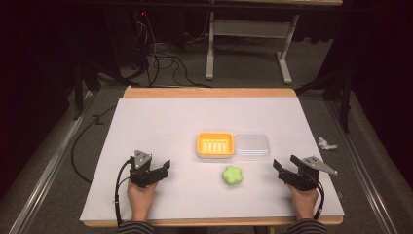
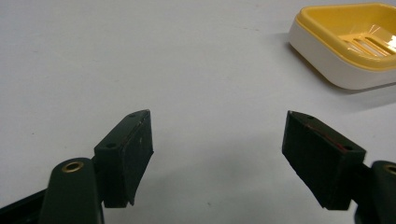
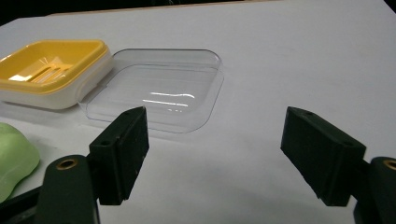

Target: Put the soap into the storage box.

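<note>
A yellow soap dish [image 1: 215, 144] with a white base lies near the table's middle, and its clear lid [image 1: 251, 146] rests open right beside it. A green flower-shaped soap [image 1: 233, 175] lies on the white sheet just in front of them. My left gripper [image 1: 164, 169] rests low at the left, jaws apart with only bare sheet between them [image 2: 217, 154]; the dish [image 2: 355, 42] is off to its upper right. My right gripper [image 1: 278, 169] rests at the right, jaws apart and holding nothing [image 3: 215, 154], facing the lid [image 3: 159, 88], the dish [image 3: 51, 70] and the soap's edge [image 3: 14, 158].
A white sheet [image 1: 160, 122] covers the wooden table [image 1: 209, 92]. Beyond the table's right edge lies a crumpled white scrap [image 1: 327, 143] on the grey floor. Cables and a metal frame [image 1: 248, 29] stand behind the table.
</note>
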A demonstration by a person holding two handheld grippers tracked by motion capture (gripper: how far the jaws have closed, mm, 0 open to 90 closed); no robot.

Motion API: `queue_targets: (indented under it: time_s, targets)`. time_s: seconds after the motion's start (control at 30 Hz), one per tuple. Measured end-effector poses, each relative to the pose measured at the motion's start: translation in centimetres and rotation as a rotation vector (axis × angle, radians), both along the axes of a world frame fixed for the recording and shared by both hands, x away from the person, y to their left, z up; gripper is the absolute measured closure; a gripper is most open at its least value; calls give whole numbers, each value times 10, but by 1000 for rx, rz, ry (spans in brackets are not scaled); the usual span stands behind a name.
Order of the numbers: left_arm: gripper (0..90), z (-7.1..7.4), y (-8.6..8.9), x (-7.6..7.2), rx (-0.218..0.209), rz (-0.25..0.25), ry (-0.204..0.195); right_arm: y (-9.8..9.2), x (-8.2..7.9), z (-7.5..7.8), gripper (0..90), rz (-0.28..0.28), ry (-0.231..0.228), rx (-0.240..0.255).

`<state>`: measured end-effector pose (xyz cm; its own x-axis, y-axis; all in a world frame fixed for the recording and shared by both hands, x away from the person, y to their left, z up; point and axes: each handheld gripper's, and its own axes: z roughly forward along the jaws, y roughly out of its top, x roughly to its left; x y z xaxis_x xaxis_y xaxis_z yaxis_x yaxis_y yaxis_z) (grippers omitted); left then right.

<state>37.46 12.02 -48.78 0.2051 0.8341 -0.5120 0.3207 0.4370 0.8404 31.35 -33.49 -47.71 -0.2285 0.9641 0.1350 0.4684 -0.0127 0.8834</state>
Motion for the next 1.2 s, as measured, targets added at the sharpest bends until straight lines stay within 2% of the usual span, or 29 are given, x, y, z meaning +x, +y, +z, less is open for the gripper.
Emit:
queue_targets:
  time_s: [0.37, 0.53, 0.63, 0.7, 0.83, 1.1, 1.2]
  targets:
    - [236, -1, -1, 1, 10, -14, 9, -1, 1, 0, 232, 11, 4, 11]
    - [234, -1, -2, 1, 14, -13, 15, 1, 3, 1, 216, 28, 30, 3]
    - [233, -1, -2, 1, 17, -11, 16, 3, 5, 1, 185, 47, 43, -11]
    - [233, -1, -2, 1, 17, -12, 19, 5, 5, 3, 162, 59, 46, 2]
    - [236, -2, -1, 3, 21, -10, 28, 11, 2, 8, 142, 92, 44, -22]
    - [236, -2, -2, 3, 14, -7, 34, 26, -2, 19, 139, 168, 65, -34]
    - [235, -1, -1, 3, 14, -10, 33, 30, -2, 22, 142, 197, 92, -28]
